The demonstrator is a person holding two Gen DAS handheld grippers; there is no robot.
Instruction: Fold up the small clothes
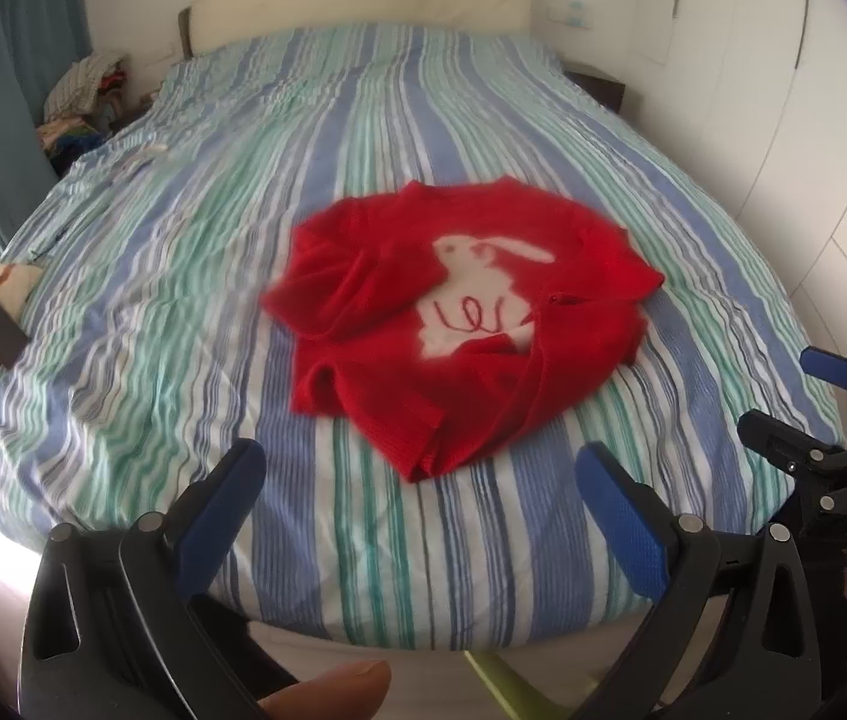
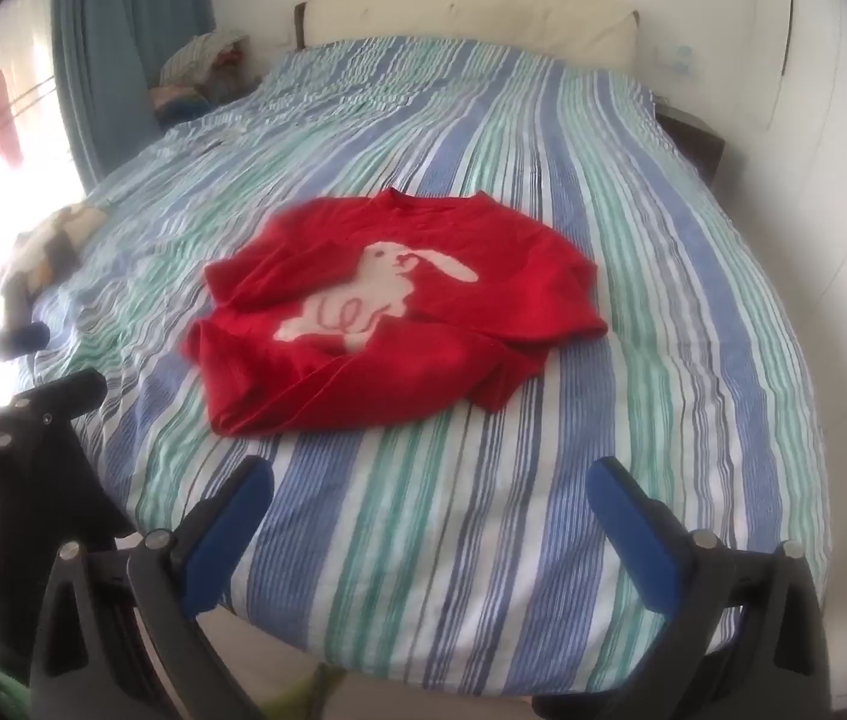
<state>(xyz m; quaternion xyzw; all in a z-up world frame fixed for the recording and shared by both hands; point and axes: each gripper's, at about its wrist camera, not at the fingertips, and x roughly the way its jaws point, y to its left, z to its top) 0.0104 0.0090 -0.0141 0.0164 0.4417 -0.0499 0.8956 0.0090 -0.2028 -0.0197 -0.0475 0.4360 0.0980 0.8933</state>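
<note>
- A small red sweater (image 1: 459, 324) with a white rabbit motif (image 1: 483, 294) lies crumpled on the striped bedcover (image 1: 183, 276), roughly mid-bed and nearer the foot than the headboard (image 1: 363, 6).
- It is not flat: both sleeves are tucked in over the body, the hem nearest the cameras is bunched and turned over, and part of the motif is covered by a fold.
- The left gripper (image 1: 423, 510) hangs above the foot of the bed with its blue pads spread wide and nothing between them; it is released and well short of the sweater.
- The right gripper (image 2: 432, 522) is in the same state: jaws wide apart, empty, over bare bedcover in front of the sweater. It also appears at the right edge of the left view.
- The step in hand looks like the approach, ahead of any fold.
- To do it well, I would spread the garment first: one gripper to each side of the bunched near hem, pinching only the top layers so the bedcover does not come up with the knit.
- Draw the hem toward the foot until the body lies flat, then free each sleeve outward.
- The knit looks soft and likely to stretch, so short gentle pulls should serve better than one long tug.
- The clothes pile (image 1: 84, 102) by the far left corner and the things at the left edge play no part here.
</note>
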